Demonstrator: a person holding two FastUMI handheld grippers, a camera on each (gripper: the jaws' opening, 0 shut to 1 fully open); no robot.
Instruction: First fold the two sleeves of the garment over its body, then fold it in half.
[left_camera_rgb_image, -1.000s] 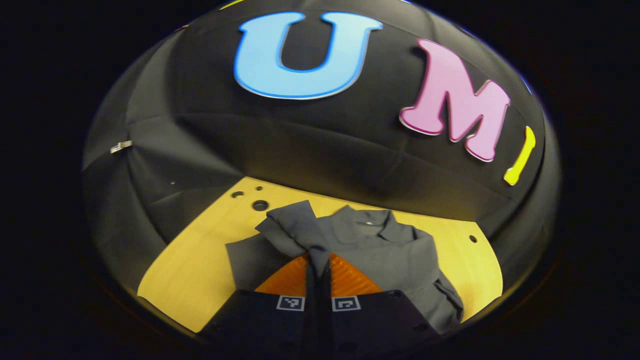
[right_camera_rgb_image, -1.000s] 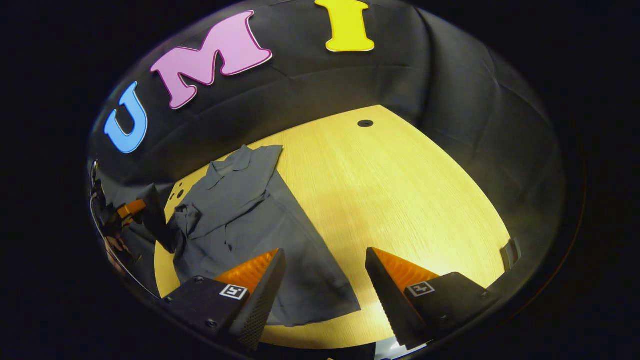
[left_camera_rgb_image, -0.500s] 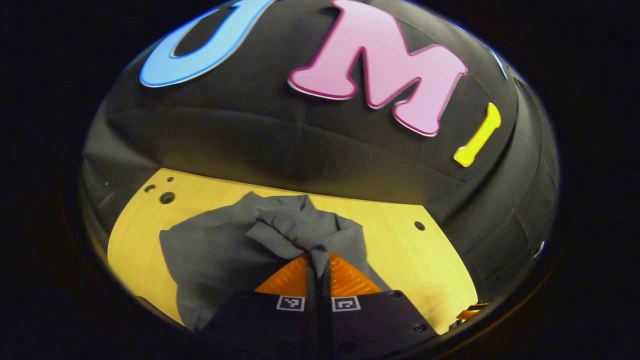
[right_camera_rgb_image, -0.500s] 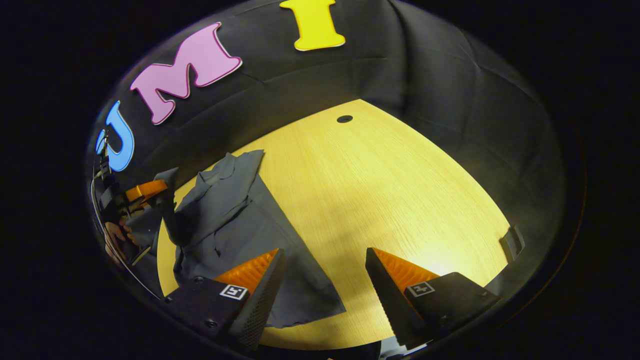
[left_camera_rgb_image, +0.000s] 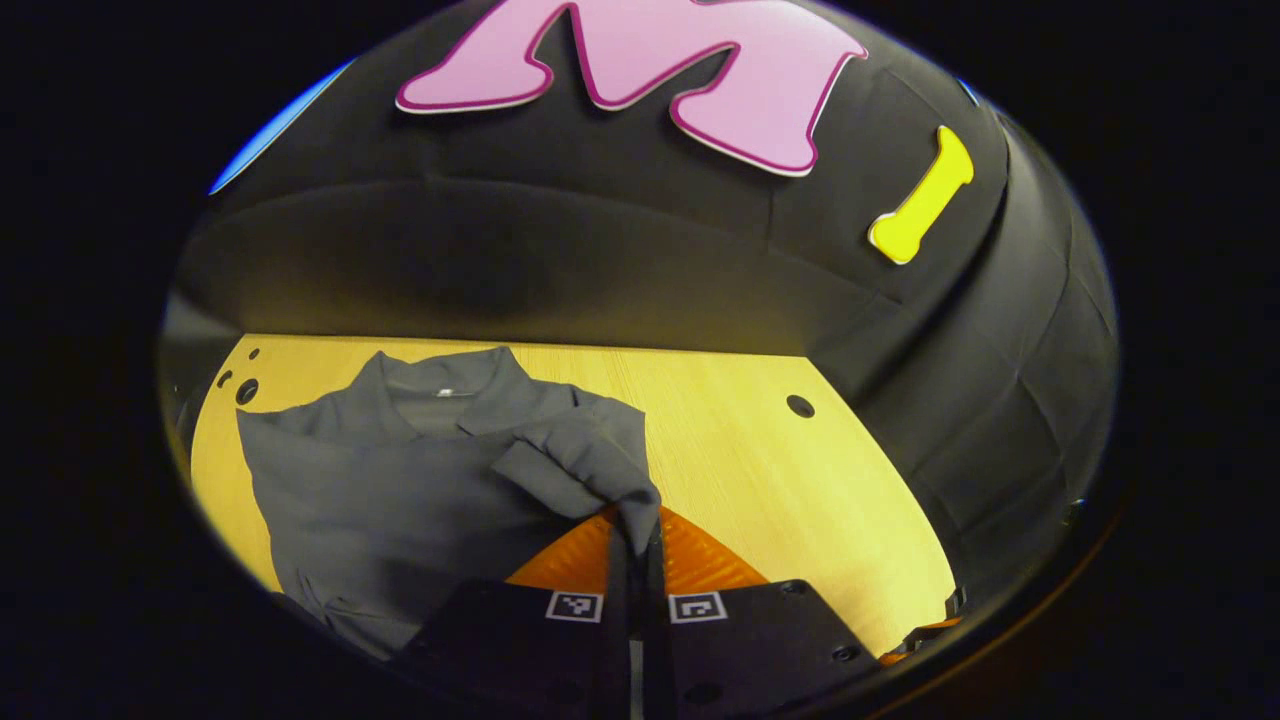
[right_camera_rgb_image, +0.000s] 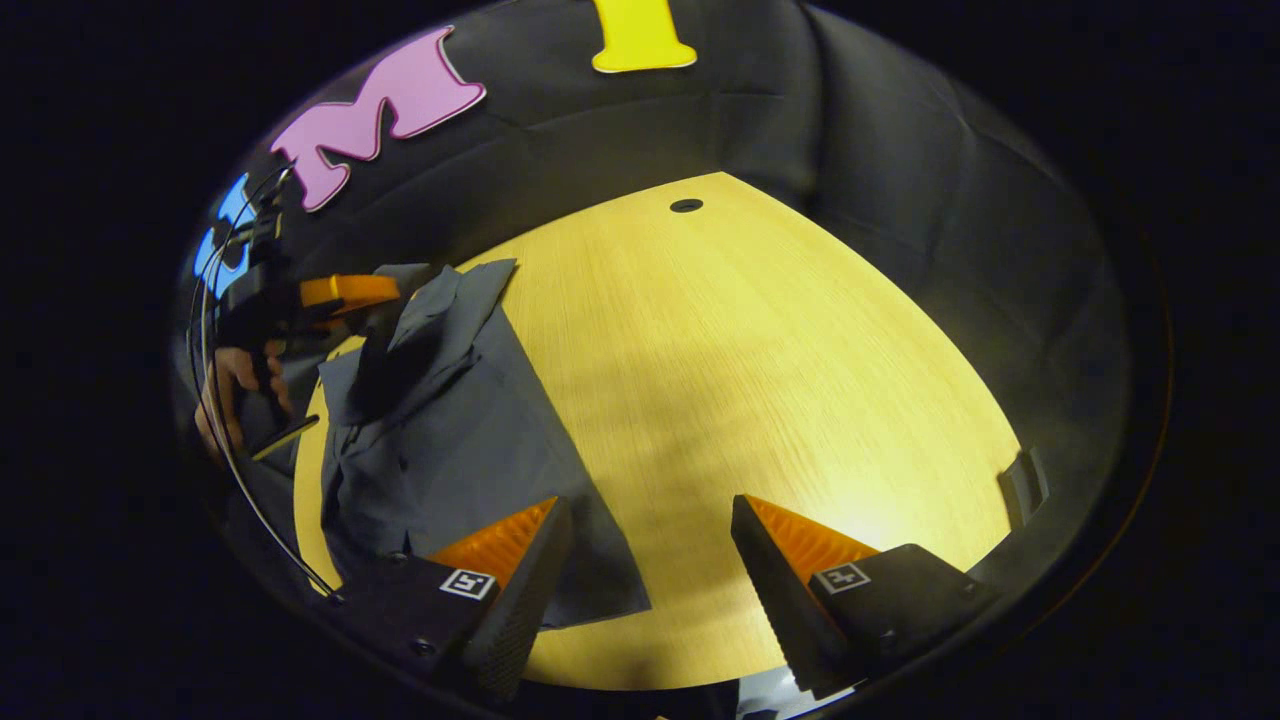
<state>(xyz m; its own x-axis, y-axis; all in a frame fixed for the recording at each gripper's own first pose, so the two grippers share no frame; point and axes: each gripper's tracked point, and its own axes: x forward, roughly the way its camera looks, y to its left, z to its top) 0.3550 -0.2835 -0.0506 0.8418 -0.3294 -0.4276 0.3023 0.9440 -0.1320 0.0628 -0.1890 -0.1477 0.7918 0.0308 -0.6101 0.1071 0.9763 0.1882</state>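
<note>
while your left gripper (left_camera_rgb_image: 636, 530) is clenched on the end of one sleeve (left_camera_rgb_image: 585, 470) and holds it lifted over the body of the grey garment (left_camera_rgb_image: 400, 490), your right gripper (right_camera_rgb_image: 650, 560) stands released above the near edge of the tabletop (right_camera_rgb_image: 760, 350). the garment lies near the far left corner in the left gripper view.

wide bare table (right_camera_rgb_image: 760, 360) right of the garment (right_camera_rgb_image: 450, 440), booth wall (right_camera_rgb_image: 900, 180) close behind
</note>
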